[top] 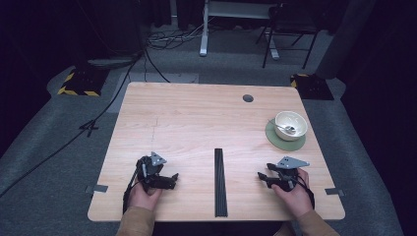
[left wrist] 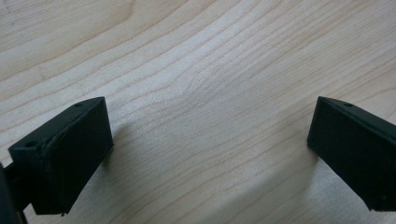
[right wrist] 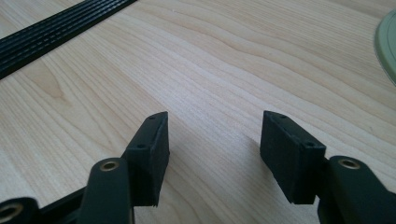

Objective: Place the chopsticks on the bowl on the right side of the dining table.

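Black slotted strip [top: 221,182], flat between tongs

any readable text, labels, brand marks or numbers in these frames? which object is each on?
None can be read.
Bowl, green mat, black slotted strip and wooden table: no print visible.
Left gripper and right gripper: plain black, both open and holding nothing.
Yellow-black hazard stripes on the floor plate: a pattern, not text.

The table [top: 196,118] is pale, matt wood with a clear smooth grain, the black strip [top: 220,182] along its middle looks like ribbed matt plastic, the gripper pads [right wrist: 149,158] are black and finely textured, and the cream bowl [top: 290,125] seems glossy ceramic on a matt green mat [top: 273,138].
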The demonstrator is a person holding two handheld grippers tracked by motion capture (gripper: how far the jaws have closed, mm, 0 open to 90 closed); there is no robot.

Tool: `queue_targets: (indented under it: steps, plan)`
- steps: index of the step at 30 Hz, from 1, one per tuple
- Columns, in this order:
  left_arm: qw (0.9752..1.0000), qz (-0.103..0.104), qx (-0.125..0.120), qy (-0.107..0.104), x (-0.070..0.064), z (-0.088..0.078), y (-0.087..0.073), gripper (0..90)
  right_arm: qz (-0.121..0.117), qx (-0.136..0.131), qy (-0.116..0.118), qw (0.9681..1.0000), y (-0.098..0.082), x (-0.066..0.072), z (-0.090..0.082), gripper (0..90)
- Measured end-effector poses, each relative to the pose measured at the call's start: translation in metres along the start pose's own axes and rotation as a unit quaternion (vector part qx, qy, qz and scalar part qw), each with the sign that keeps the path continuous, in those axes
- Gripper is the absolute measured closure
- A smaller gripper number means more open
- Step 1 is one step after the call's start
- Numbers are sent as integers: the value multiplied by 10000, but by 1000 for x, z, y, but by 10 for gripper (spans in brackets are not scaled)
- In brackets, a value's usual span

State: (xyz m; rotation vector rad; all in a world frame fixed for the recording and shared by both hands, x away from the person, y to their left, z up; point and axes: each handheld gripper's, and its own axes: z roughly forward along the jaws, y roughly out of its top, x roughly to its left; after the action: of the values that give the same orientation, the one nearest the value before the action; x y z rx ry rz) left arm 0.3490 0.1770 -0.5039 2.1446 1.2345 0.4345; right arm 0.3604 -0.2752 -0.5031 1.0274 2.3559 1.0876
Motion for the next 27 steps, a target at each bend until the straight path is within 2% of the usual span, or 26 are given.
queue_targets:
  steps: [13,18,27]
  plan:
    - [10000,-40,0,46,-1,0,0,4,21,-4,-27,10000,0,1,0,424]
    - [10000,-35,9,36,-1,0,0,5,106,-13,-49,9999,0,3,-1,424]
    - [10000,-37,34,23,-1,-1,0,5,43,7,8,10000,0,2,-1,436]
